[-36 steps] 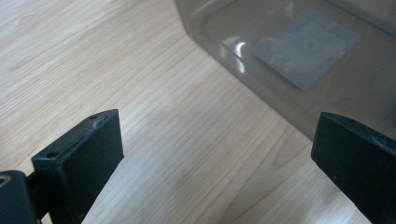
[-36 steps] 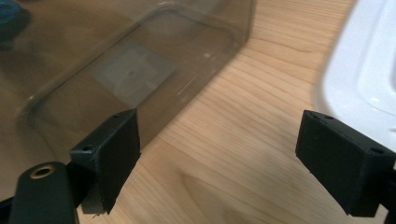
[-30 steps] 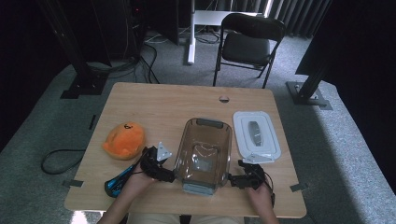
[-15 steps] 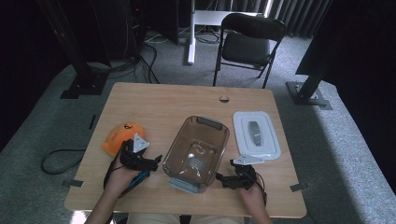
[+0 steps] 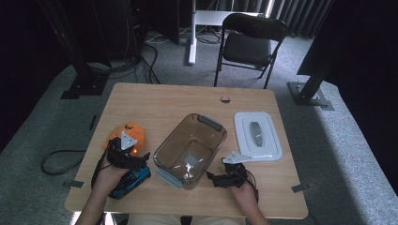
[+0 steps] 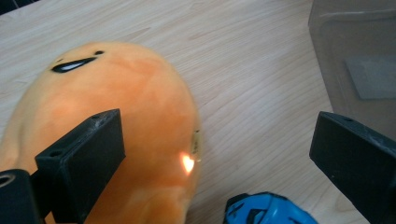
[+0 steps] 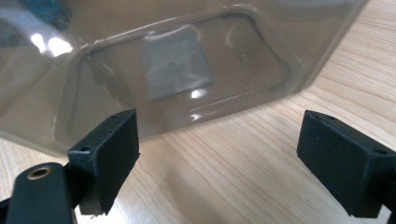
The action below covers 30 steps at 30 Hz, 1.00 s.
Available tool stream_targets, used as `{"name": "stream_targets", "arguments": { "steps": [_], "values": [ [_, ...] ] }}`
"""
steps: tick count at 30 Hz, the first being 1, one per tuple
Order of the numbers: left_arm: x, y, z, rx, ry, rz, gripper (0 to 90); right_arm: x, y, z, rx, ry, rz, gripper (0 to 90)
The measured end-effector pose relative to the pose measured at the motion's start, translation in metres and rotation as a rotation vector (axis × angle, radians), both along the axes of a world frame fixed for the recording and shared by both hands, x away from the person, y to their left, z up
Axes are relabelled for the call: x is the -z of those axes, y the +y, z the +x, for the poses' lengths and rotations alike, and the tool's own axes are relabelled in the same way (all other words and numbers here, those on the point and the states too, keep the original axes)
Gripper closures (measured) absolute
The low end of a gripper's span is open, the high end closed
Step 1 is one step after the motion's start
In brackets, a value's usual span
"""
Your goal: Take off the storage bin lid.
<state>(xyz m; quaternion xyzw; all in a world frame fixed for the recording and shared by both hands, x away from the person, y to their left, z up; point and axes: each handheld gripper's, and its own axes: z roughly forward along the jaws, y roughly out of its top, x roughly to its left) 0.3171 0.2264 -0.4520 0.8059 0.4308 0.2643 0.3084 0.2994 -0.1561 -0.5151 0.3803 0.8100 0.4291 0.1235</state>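
A clear brown-tinted container [image 5: 190, 150] sits askew in the middle of the table, empty, with a grey label on its bottom [image 7: 175, 63]. Its white lid [image 5: 257, 136] lies to the right. An orange plush toy [image 5: 127, 135] rests at the left, and a blue toy [image 5: 131, 180] lies just in front of it. My left gripper [image 5: 133, 157] hovers open at the plush's near side; its left jaw overlaps the plush [image 6: 107, 126] and the blue toy [image 6: 266, 210] lies below. My right gripper [image 5: 213, 178] stands open beside the container's near right corner, with nothing between its jaws [image 7: 224, 158].
The wooden table [image 5: 159, 103] has bare room along its far half. A folding chair [image 5: 248, 44] and a desk frame stand beyond the far edge. The container's wall [image 6: 359, 56] is close on the right of the left gripper.
The left gripper left the container's side and moved left to the plush. The container has turned to lie diagonally. The right gripper shifted slightly left along the near edge.
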Motion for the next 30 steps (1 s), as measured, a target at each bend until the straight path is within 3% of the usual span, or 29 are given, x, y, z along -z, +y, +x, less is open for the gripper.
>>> {"name": "stream_targets", "arguments": {
  "steps": [3,9,13,17,20,22,30],
  "values": [
    [0.0,0.006,-0.001,-0.003,-0.008,-0.011,3.9,0.001,0.008,0.001,-0.012,-0.018,-0.023,12.5],
    [-0.001,0.015,-0.002,-0.007,-0.015,-0.042,3.8,0.001,0.005,0.0,-0.018,-0.029,-0.017,12.5],
    [-0.002,0.024,-0.004,0.017,-0.006,-0.079,3.8,0.003,-0.007,-0.006,-0.015,-0.04,-0.063,12.5],
    [-0.004,0.032,-0.006,-0.01,-0.01,-0.06,3.8,0.005,-0.024,-0.011,0.002,-0.025,-0.069,12.5],
    [-0.005,0.039,-0.008,-0.011,-0.043,-0.072,3.8,0.009,-0.034,-0.016,0.018,-0.003,-0.092,12.5],
    [-0.005,0.044,-0.008,-0.005,-0.054,-0.086,3.8,0.009,-0.039,-0.019,0.031,-0.015,-0.104,12.5],
    [-0.01,0.058,-0.006,-0.046,-0.042,-0.109,3.8,0.011,-0.053,-0.025,0.024,-0.011,-0.136,12.5]
  ]
}}
